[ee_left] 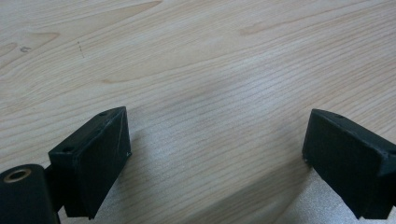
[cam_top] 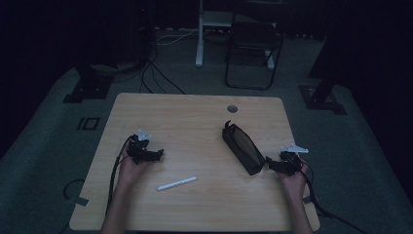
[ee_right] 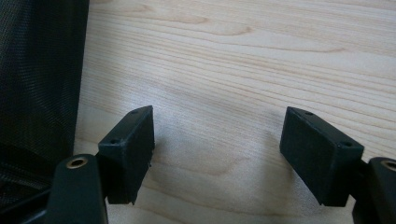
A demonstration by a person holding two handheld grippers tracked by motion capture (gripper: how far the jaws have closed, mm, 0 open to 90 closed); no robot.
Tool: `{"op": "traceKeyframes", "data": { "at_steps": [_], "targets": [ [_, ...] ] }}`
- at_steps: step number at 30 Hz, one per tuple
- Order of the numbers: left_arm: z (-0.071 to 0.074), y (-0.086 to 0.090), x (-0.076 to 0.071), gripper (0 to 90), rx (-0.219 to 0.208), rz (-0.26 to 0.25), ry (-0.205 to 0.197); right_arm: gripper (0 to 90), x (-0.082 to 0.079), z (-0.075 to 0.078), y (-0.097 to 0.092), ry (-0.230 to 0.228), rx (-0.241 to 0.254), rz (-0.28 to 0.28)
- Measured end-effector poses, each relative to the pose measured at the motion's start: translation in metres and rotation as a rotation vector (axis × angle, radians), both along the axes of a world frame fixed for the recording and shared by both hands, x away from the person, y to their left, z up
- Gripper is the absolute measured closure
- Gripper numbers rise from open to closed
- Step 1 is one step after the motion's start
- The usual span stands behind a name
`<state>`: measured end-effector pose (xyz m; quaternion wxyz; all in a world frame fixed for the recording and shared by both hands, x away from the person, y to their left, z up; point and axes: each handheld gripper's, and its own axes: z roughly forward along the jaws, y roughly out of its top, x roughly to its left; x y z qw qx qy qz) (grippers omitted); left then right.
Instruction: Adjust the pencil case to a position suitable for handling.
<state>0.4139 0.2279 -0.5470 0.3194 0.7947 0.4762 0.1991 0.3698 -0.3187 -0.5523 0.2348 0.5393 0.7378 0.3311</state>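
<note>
Left gripper (ee_left: pixel 215 154), right gripper (ee_right: pixel 217 149) agape

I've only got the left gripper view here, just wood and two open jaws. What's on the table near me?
Observer: A white pen lies on the table, just right of the left gripper.
Operator: Anything else out there?
Observer: A black mesh pouch lies farther right, angled across the table.
Operator: Where's my other gripper?
Observer: The right gripper sits open beside the pouch's near end, holding nothing.
</note>
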Motion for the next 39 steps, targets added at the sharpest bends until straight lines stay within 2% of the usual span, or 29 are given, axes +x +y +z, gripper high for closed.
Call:
{"op": "traceKeyframes", "data": {
  "at_steps": [11,14,18,25,29,39],
  "targets": [
    [0.0,0.0,0.0,9.2,-0.002,0.007,-0.002,25.5,0.0,0.0,0.0,0.001,0.001,0.005],
    [0.001,0.002,-0.001,15.5,-0.003,0.014,-0.006,25.4,0.0,0.0,0.0,0.001,0.001,0.005],
    [0.002,0.001,-0.003,15.9,0.0,0.021,0.0,25.6,0.0,0.0,0.0,0.001,0.0,0.006],
    [0.003,-0.004,-0.008,16.0,0.005,0.013,0.012,31.0,-0.002,0.0,0.001,-0.006,0.004,0.013],
    [0.003,-0.004,-0.009,16.0,0.004,0.009,0.01,32.6,-0.005,0.003,0.003,0.002,0.028,0.021],
    [0.001,-0.003,-0.012,15.8,-0.003,0.006,-0.005,32.6,-0.021,0.022,0.005,-0.063,0.048,0.041]
  ]
}}
